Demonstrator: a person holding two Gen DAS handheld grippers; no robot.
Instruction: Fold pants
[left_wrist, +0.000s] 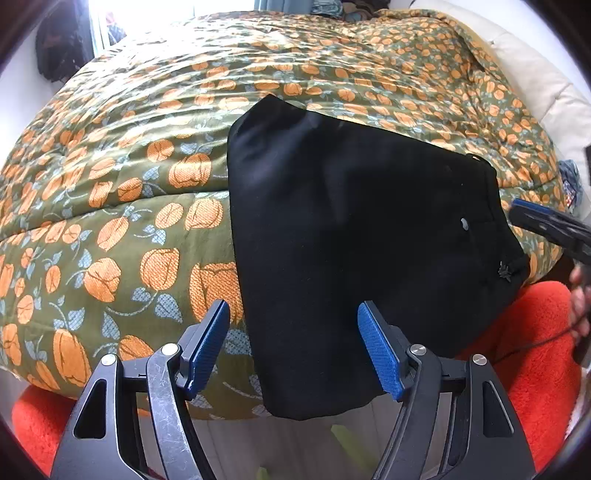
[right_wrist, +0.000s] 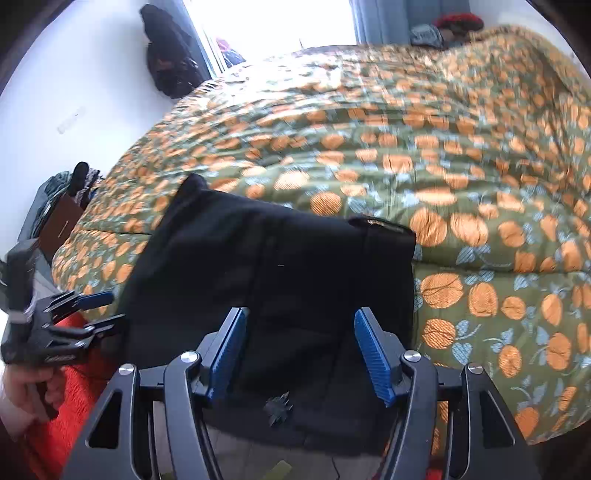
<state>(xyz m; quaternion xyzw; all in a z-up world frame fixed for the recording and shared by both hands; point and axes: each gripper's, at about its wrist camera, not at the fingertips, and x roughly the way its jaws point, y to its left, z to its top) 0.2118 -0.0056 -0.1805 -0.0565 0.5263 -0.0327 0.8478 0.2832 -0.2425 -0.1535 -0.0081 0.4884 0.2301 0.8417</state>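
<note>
— What sort of room is it, and what lies on the bed?

— A bright bedroom: a white wall, a window blown out with daylight at the far side, and a wide bed under an olive-green quilt printed with orange flowers (left_wrist: 122, 206). At the quilt's near edge a fuzzy red blanket (left_wrist: 524, 365) shows below it.

— Starting from the left, what do you see?

— The left claw (left_wrist: 293, 347) hovers at the near edge of the bed. Its two blue-padded fingers (left_wrist: 207, 345) stand wide apart with nothing between them; one is over the quilt, the other over dark cloth.

— And the garment?

— The folded black pants (left_wrist: 351, 236) lie flat on the quilt at the near edge, their nearest part hanging over it. A small pale button (left_wrist: 464, 223) sits near their right side, and a little dark drawstring knot (left_wrist: 505, 272) lies at the lower right corner.

— Further right?

— The right claw (right_wrist: 299, 354) hangs just above the near part of the pants (right_wrist: 273, 266), its fingers likewise spread and gripping nothing. The knot (right_wrist: 279, 406) lies below and between them. In the left wrist view that claw enters at the right edge (left_wrist: 546, 225). To its right the quilt (right_wrist: 480, 177) runs on uncovered, though this view is somewhat blurred.
</note>
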